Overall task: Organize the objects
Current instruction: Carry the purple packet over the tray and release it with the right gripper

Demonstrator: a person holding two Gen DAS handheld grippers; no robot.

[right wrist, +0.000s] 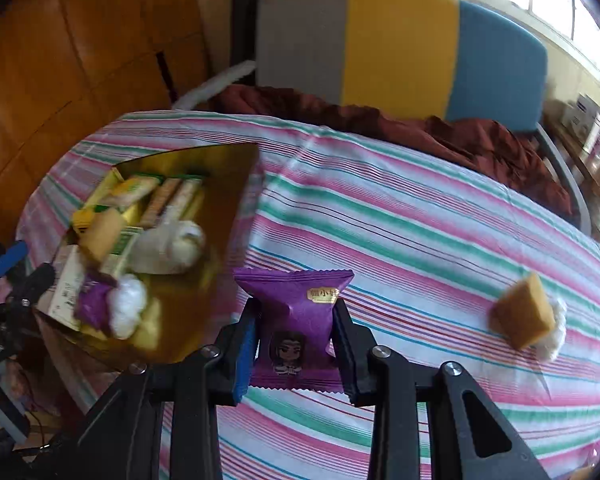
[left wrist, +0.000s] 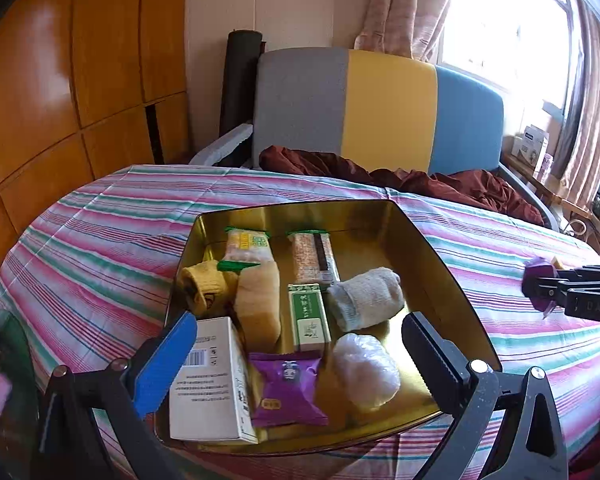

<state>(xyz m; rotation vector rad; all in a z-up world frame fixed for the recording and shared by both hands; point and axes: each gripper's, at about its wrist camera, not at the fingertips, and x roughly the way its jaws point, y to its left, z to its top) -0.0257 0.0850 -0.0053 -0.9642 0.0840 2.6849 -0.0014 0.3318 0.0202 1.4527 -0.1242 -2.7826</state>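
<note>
On the striped bedsheet [right wrist: 380,208]: one gold tin [left wrist: 440,264], snacks and rolled socks inside. Your right gripper [right wrist: 294,344] clamps a purple snack packet [right wrist: 296,312] just right of it. Your left gripper [left wrist: 300,352] hangs wide apart over the tin, holding nothing.

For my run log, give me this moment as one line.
right hand-held gripper: shut on purple snack packet | left hand-held gripper: open over gold tin | tan block: on bedspread

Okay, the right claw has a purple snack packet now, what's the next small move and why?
Probably carry the packet left to the gold tin and release it there. The right claw grips it above the bedsheet, and a matching purple packet already lies in the tin.
</note>
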